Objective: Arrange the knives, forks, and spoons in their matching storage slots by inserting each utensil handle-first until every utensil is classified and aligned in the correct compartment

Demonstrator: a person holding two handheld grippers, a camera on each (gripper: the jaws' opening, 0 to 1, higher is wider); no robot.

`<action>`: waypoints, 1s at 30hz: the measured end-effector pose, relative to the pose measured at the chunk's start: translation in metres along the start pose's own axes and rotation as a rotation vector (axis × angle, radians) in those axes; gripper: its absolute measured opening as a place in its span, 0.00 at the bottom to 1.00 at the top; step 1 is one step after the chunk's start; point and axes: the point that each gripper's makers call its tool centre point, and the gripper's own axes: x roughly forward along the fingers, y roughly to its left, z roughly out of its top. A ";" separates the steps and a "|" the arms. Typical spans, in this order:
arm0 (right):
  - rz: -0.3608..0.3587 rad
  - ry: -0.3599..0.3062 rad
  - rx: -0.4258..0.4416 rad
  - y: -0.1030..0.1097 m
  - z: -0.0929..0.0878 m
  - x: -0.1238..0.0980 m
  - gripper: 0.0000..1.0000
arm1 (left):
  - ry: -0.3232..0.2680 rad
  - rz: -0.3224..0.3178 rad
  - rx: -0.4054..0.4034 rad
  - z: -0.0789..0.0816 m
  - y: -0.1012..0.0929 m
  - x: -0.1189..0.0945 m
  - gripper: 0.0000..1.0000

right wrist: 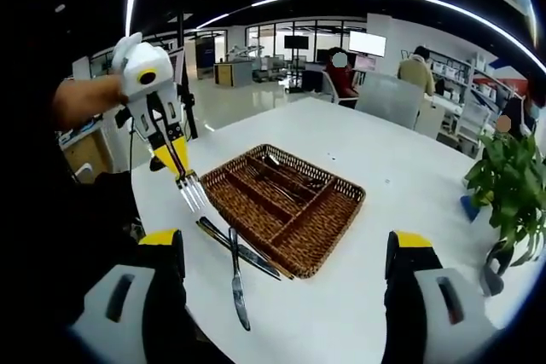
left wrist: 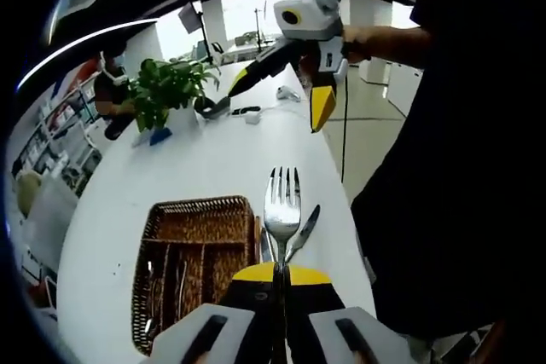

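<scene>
My left gripper [left wrist: 280,275] is shut on a silver fork [left wrist: 282,200] that stands up with its tines away from me, above the white table. In the right gripper view the left gripper [right wrist: 173,158] holds that fork [right wrist: 190,190] tines-down, left of the wicker cutlery basket [right wrist: 341,210]. The basket [left wrist: 198,207] has long compartments with several utensils [left wrist: 166,283] lying in them. Two knives [right wrist: 243,253] [right wrist: 236,287] lie on the table by the basket's near corner; one knife [left wrist: 303,233] shows behind the fork. My right gripper [right wrist: 286,253] stands wide open over the table, holding nothing, and is raised ahead [left wrist: 277,98].
A potted plant [left wrist: 166,87] [right wrist: 508,185] stands at the table's far end, with small items [left wrist: 247,112] near it. A person in dark clothes [left wrist: 444,168] stands at the table edge. Bare white table [right wrist: 409,168] lies beyond the basket.
</scene>
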 end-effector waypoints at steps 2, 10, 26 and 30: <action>-0.002 -0.003 0.004 -0.001 0.001 -0.001 0.99 | 0.011 0.004 0.013 -0.002 0.004 0.000 0.00; -0.006 -0.004 0.004 -0.002 0.003 -0.002 0.99 | 0.019 0.006 0.020 -0.003 0.017 -0.003 0.00; 0.008 -0.008 0.020 0.005 0.006 0.003 0.99 | 0.051 0.029 0.049 -0.021 0.048 -0.007 0.00; 0.004 -0.006 0.020 0.005 0.006 0.003 0.99 | 0.057 0.043 0.058 -0.027 0.061 -0.008 0.00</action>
